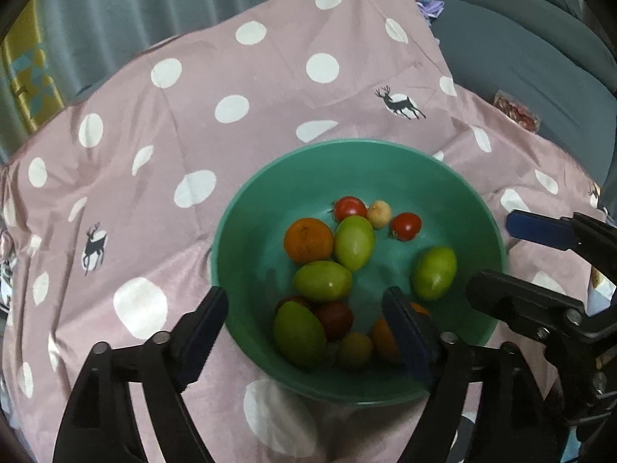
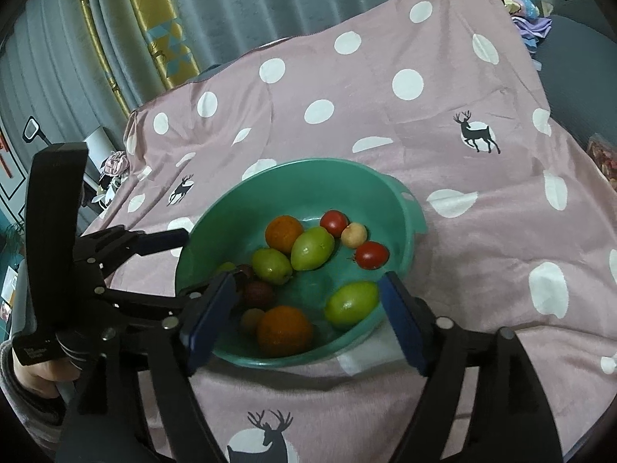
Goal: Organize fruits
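Observation:
A green bowl (image 1: 270, 193) (image 2: 308, 181) sits on the dotted pink cloth and holds all the fruit in view. Inside lie two oranges (image 1: 308, 240) (image 2: 284, 331), several green fruits (image 1: 354, 242) (image 2: 351, 303), two red tomatoes (image 1: 405, 226) (image 2: 371, 254), a small pale fruit (image 1: 379, 213) and a dark red one (image 1: 334, 320). My left gripper (image 1: 308, 328) (image 2: 200, 262) stands open over the bowl's near left rim, gripping nothing. My right gripper (image 2: 306, 318) (image 1: 489, 256) hangs open at the near right rim, an orange and a green fruit below its fingers.
The pink cloth (image 1: 231, 77) with white dots and deer prints covers the whole table. A grey sofa (image 1: 540, 58) stands beyond its right edge, curtains (image 2: 115, 38) behind. A hand in a grey sleeve (image 2: 34, 378) holds the left gripper's handle.

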{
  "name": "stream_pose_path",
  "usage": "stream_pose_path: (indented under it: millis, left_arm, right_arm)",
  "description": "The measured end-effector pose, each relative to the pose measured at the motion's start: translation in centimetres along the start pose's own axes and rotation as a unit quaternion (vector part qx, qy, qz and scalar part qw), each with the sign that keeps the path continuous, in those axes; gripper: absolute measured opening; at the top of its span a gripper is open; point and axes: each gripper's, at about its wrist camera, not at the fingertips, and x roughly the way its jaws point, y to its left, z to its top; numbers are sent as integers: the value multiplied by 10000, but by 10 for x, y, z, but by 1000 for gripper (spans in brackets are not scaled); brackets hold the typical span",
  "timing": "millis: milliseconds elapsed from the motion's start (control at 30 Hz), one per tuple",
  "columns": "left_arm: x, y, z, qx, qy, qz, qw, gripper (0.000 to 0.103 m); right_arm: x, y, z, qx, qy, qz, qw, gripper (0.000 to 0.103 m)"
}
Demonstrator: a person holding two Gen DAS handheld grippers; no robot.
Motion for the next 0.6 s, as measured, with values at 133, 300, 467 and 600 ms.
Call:
stream_pose_path:
  millis: [133,300,467,600]
  left_arm:
    - [-8,3,-1,-83,-63,25,9999,84]
    - [-19,6,-3,-223,-141,104,9996,95]
    - [-30,12,-4,-369,-156,204,9990,97]
    - [-41,18,-5,-485,-234,305,9981,99]
  right_arm:
    - [-10,0,1,23,-57,-120,9999,100]
    - [-14,2,0,-33,26,-304,9995,103]
    - [-18,8,-2,-155,175,-399,9989,103]
    - [-24,13,-3,-317,190,-483,9981,103]
